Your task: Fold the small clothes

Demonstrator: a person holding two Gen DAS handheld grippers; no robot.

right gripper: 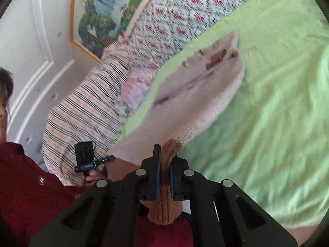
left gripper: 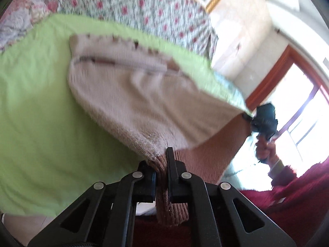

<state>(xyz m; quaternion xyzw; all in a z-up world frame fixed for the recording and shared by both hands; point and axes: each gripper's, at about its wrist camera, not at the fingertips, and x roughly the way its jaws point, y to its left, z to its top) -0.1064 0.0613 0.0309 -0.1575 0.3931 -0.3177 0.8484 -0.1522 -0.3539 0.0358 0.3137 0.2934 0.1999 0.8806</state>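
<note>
A small cream knit sweater (left gripper: 131, 94) with a brown ribbed hem lies stretched over the green sheet (left gripper: 37, 107). My left gripper (left gripper: 162, 164) is shut on one corner of the brown hem (left gripper: 170, 210), lifted off the bed. My right gripper (right gripper: 164, 160) is shut on the other hem corner (right gripper: 164, 205). The sweater (right gripper: 201, 94) runs away from both grippers, its far end resting on the sheet (right gripper: 277, 103). The right gripper also shows in the left wrist view (left gripper: 265, 119), the left gripper in the right wrist view (right gripper: 86, 158). The views are blurred.
A floral quilt (left gripper: 127, 4) lies beyond the green sheet. A striped pillow (right gripper: 86, 111) sits at the bed's end. A framed picture (right gripper: 102, 14) hangs on the wall. A bright window (left gripper: 298, 111) is to the side. The person wears a red top (right gripper: 26, 195).
</note>
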